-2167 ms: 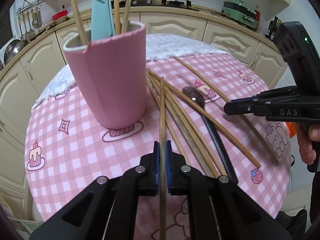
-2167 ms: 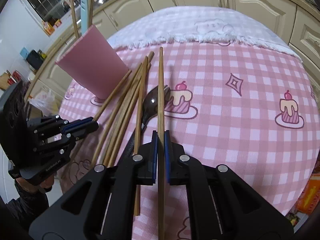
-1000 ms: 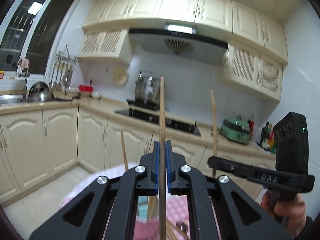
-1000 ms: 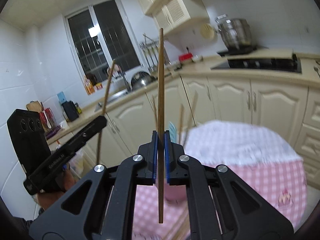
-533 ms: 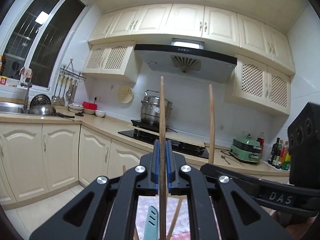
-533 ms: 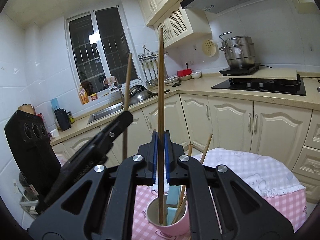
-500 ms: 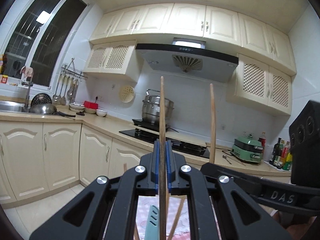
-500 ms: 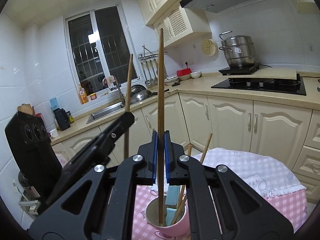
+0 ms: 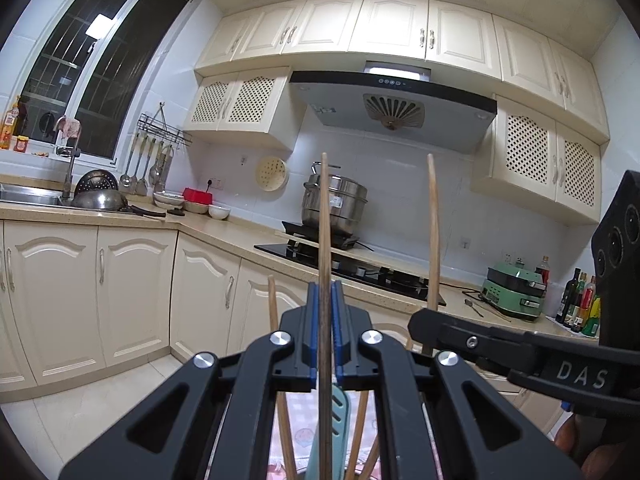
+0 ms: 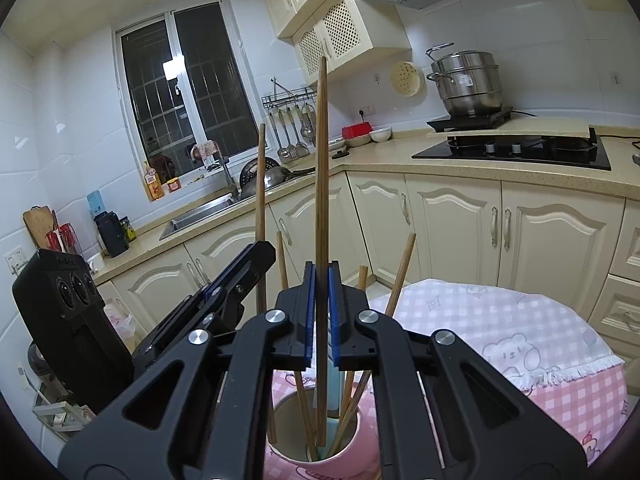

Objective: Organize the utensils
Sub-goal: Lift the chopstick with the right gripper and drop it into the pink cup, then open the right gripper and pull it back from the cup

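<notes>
Kitchen: window (image 10: 188, 92) and sink (image 10: 200, 212) left, cream cabinets (image 10: 460, 232) centre, steamer pot (image 10: 466, 82) on hob (image 10: 516, 148) right. Pink checked tablecloth (image 10: 568, 392) carries pink cup (image 10: 344, 460). Left gripper (image 9: 327, 336) and right gripper (image 10: 321, 312) each pinch an upright chopstick (image 10: 321, 168), tips lowered into the cup.

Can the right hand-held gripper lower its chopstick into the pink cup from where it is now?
Probably yes. The right hand-held gripper holds its chopstick upright with the lower end already inside the pink cup. Other chopsticks and a blue utensil crowd the cup, but its mouth is open.
</notes>
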Tool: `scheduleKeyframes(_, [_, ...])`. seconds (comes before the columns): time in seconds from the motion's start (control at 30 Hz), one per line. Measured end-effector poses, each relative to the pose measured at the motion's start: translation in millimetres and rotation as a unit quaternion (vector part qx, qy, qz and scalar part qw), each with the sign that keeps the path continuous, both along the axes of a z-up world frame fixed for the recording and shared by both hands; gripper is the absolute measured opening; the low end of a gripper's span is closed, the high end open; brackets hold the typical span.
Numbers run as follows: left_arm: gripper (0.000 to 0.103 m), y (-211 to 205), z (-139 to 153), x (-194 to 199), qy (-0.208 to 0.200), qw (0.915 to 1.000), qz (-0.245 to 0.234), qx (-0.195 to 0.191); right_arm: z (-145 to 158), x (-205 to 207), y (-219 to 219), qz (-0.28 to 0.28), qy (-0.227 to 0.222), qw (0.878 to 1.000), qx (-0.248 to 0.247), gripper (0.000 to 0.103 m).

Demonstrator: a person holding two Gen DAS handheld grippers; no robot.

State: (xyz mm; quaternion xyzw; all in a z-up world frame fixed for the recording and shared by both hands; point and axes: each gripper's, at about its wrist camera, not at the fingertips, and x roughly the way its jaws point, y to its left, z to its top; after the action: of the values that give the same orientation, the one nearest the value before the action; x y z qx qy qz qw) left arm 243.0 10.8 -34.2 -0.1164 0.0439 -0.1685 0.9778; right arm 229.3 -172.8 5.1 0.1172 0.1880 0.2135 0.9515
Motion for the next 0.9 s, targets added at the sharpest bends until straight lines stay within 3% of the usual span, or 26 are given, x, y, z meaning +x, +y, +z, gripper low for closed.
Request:
scheduleKeyframes(0.37, [0.009,4,-16,0,0.023,0.9997,0.000,0.007,-20,2,7,0.004,0.034,0.999,-0.021,0.011])
scheduleKeyframes(0.4, [0.015,6,-16,-2,0.028,0.9996,-0.005,0.006,-20,0,5,0.000,0.033,0.999,-0.021,0.032])
scheduleKeyframes(0.43, [0.028,10,-16,-6,0.030,0.9995,0.002,0.001,-19,-3,1,-0.012,0.031,0.999,-0.019,0.045])
scheduleKeyframes(0.47, [0.047,16,-15,-9,0.033,0.9994,0.005,-0.004,-18,-6,-4,-0.023,0.027,0.999,-0.011,0.069])
scheduleKeyframes(0.5, [0.062,19,-14,-11,0.036,0.9993,0.004,-0.006,-16,-11,-12,-0.026,0.022,0.999,0.007,0.079])
scheduleKeyframes(0.53, [0.081,24,-13,-17,0.039,0.9992,0.010,-0.009,-15,-13,-16,-0.026,0.021,0.999,0.014,0.080])
scheduleKeyframes(0.57, [0.087,27,-12,-21,0.037,0.9992,0.014,-0.009,-14,-16,-20,-0.030,0.019,0.999,0.018,0.080])
scheduleKeyframes(0.73, [0.098,31,-5,-42,0.054,0.9980,0.023,0.024,-7,-31,-34,-0.038,0.009,0.999,0.024,0.090])
scheduleKeyframes(0.8, [0.099,28,-1,-48,0.064,0.9966,0.030,0.042,-5,-36,-39,-0.042,0.007,0.999,0.024,0.096])
scheduleKeyframes(0.9, [0.099,24,4,-57,0.083,0.9937,0.037,0.065,-3,-41,-46,-0.046,0.012,0.999,0.022,0.097])
